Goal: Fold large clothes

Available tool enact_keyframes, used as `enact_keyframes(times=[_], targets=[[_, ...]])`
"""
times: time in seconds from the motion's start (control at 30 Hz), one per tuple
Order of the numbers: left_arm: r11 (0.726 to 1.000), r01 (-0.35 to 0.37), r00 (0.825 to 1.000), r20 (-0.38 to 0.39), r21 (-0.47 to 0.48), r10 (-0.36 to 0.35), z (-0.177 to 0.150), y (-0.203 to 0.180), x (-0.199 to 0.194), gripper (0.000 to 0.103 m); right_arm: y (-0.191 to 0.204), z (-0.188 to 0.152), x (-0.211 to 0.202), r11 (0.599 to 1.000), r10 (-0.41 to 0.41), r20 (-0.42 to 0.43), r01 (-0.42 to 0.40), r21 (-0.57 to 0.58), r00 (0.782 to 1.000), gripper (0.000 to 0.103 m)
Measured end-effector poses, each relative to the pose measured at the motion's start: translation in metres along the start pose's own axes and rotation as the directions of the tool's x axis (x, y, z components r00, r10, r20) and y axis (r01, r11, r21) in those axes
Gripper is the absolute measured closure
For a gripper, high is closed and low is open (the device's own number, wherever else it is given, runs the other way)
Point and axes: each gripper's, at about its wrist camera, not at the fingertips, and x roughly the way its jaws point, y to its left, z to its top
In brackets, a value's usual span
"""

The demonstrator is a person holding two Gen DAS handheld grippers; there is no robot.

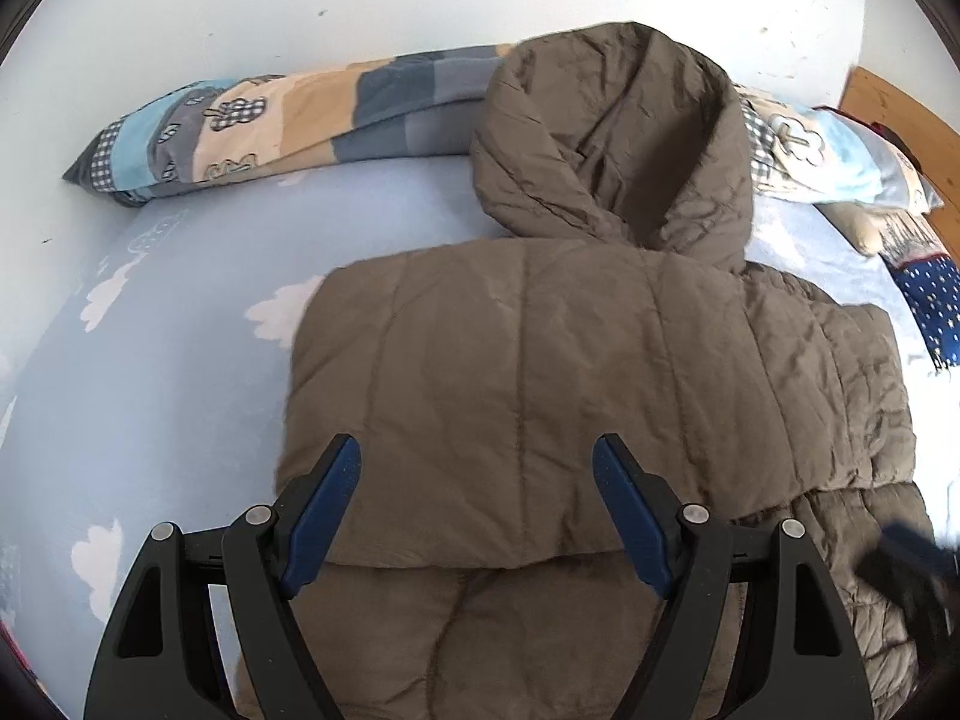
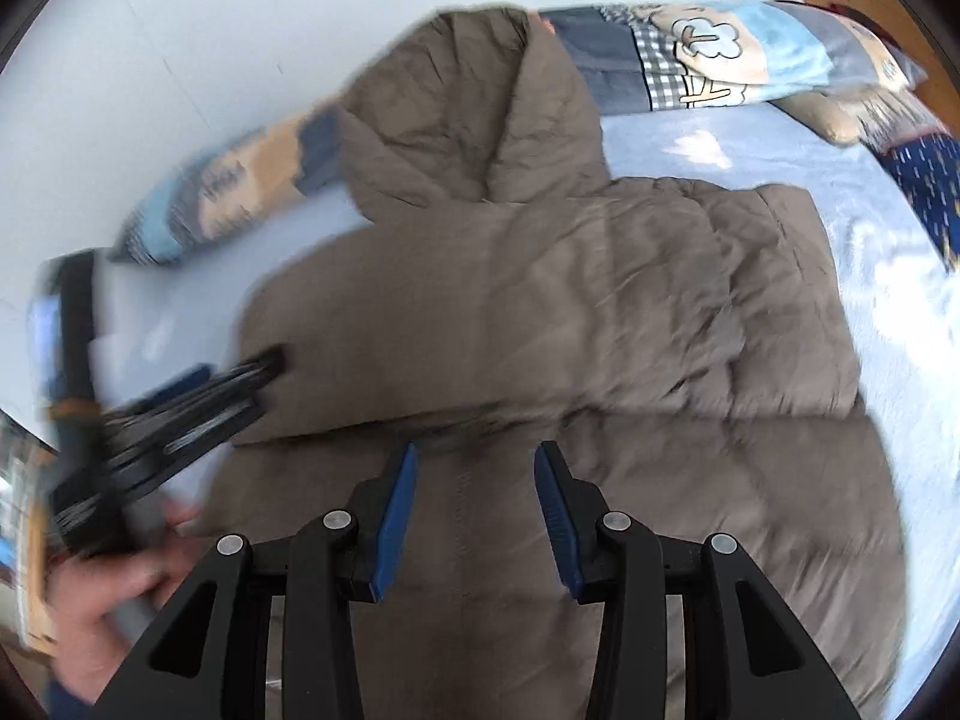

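Observation:
A brown quilted hooded jacket (image 1: 540,372) lies on the bed, sleeves folded across its body, hood (image 1: 618,138) toward the wall. It also shows in the right wrist view (image 2: 570,312). My left gripper (image 1: 477,450) is open and empty, hovering over the jacket's folded lower edge. My right gripper (image 2: 474,456) is open and empty above the jacket's middle. The left gripper also shows blurred in the right wrist view (image 2: 240,378) at the jacket's left edge, held by a hand. The right gripper appears as a dark blur at the left wrist view's right edge (image 1: 906,558).
The bed has a light blue sheet with white clouds (image 1: 180,360). A long patchwork pillow (image 1: 288,120) lies along the white wall. Another pillow (image 2: 738,54) and a dark blue dotted cloth (image 2: 924,180) lie at the right. A wooden headboard (image 1: 900,114) stands far right.

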Motion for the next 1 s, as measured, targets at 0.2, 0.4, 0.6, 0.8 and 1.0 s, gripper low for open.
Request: enact_keyframes(times=[0.2, 0.4, 0.6, 0.8, 1.0], targets=[[0.998, -0.017, 1.0, 0.014, -0.062, 0.018, 0.007, 0.018, -0.003, 0.024, 0.062, -0.039, -0.066, 0.958, 0.283, 0.082, -0.278, -0.068, 0.956, 0.055], [0.999, -0.018, 1.0, -0.005, -0.05, 0.018, 0.002, 0.015, 0.003, 0.024, 0.021, -0.011, -0.052, 0.988, 0.154, 0.097, -0.152, -0.033, 0.983, 0.042], [1.0, -0.004, 0.999, -0.036, -0.013, 0.004, -0.004, 0.0, 0.014, 0.024, -0.039, 0.011, -0.007, 0.996, -0.088, 0.048, 0.087, 0.023, 0.995, 0.042], [1.0, 0.004, 0.997, -0.083, 0.03, -0.001, -0.012, -0.011, 0.027, 0.024, -0.082, 0.006, 0.026, 0.972, -0.104, -0.108, 0.124, 0.199, 0.989, 0.042], [1.0, 0.015, 0.994, -0.109, 0.014, -0.013, -0.013, -0.008, 0.031, 0.024, -0.08, 0.0, 0.042, 0.971, -0.114, -0.182, 0.149, 0.189, 0.977, 0.042]])
